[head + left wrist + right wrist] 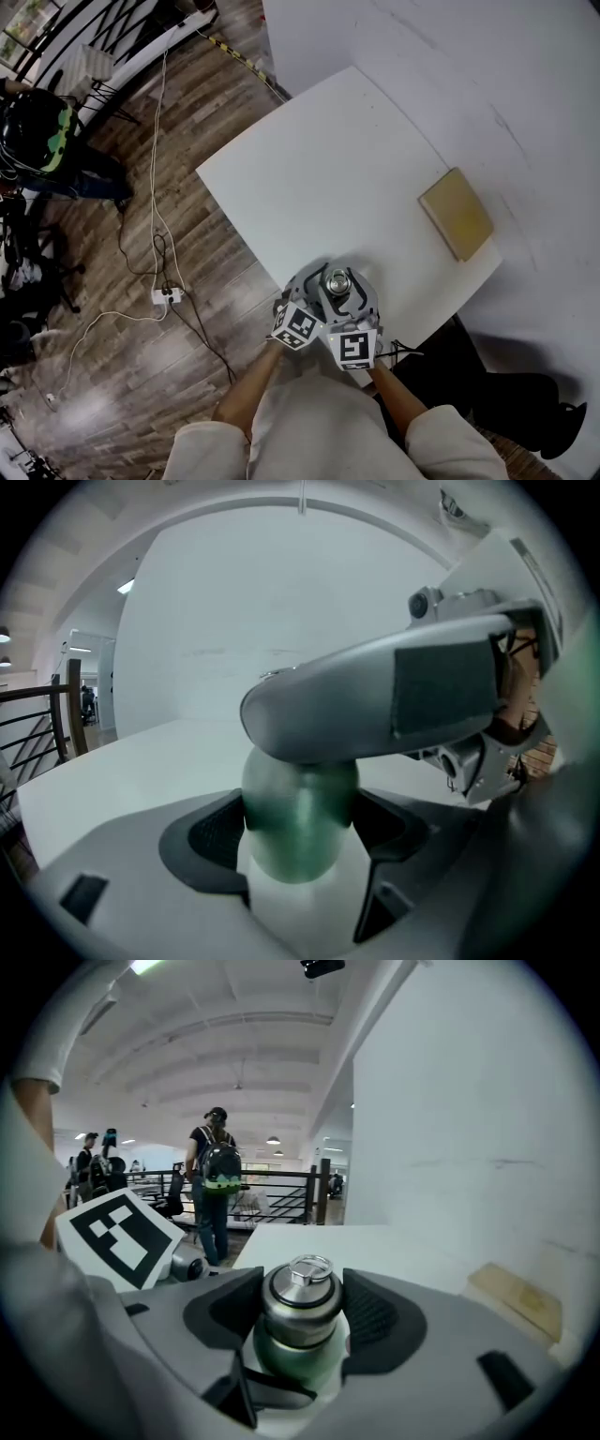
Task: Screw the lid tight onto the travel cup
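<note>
Left gripper (pixel 298 829) clamps cup (pixel 289 855) body; right gripper (pixel 302 1318) pinches lid (pixel 300 1302). Lid looks rigid, slick: grip its sides firmly.

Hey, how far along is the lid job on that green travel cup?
Done: the lid already sits on the travel cup, which the left gripper clamps by its green body. In hand: the right gripper is closed on the lid. Remaining: twisting it tight; whether the thread is fully home cannot be seen.
</note>
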Demonstrator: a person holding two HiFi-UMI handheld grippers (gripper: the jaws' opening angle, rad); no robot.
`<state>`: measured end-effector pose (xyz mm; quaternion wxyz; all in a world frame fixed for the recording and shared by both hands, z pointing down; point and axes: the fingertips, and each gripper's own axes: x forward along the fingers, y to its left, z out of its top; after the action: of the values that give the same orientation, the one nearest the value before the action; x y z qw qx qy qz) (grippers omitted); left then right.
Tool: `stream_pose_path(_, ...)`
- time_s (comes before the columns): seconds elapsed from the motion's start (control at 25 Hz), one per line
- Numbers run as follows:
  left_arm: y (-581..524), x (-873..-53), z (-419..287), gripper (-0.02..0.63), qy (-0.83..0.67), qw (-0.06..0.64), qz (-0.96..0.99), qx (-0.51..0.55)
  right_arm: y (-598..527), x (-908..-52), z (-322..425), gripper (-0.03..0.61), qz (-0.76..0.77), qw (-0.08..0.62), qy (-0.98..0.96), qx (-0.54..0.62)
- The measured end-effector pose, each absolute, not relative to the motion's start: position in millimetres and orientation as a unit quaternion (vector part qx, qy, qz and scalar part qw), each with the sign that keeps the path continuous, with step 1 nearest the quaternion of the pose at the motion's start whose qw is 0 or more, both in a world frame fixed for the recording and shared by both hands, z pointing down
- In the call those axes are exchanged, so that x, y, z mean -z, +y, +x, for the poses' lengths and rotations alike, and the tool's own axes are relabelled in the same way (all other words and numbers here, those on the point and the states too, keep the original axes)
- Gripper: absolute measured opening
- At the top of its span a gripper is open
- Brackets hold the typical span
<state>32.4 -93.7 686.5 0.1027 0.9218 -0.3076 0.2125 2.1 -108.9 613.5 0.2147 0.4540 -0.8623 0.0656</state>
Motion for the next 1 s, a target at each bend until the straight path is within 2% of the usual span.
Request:
stream_pose_path(0.16,-94,-685,31,0.357,-0.309,0.103,0.922,-0.210,-110,-613,2,0.261,0.482,0.208,-0.848,-0.068)
stream_pose_path(0.28,-94,-687,31,0.357,-0.308,0.103,0.922,-0.210,-106,-615,-2,0.266,0.429,0.218,-0.874,-0.060)
stream_pose_path(0.36,-93,-688,31,0.357,-0.307,0.103,0.922,-0.210,-98,-616,-6,0.331,0.368,0.221,-0.902,-0.053)
stream_pose_path(0.76,-93,-686,31,0.357,-0.302,0.102,0.924,-0.211,-89,-617,-11,0.291,0.081,0.286,-0.955,0.024)
stream_pose_path(1.0,-94,-686,32,0.357,-0.299,0.100,0.925,-0.211,-89,-617,-14,0.280,0.030,0.285,-0.958,0.012)
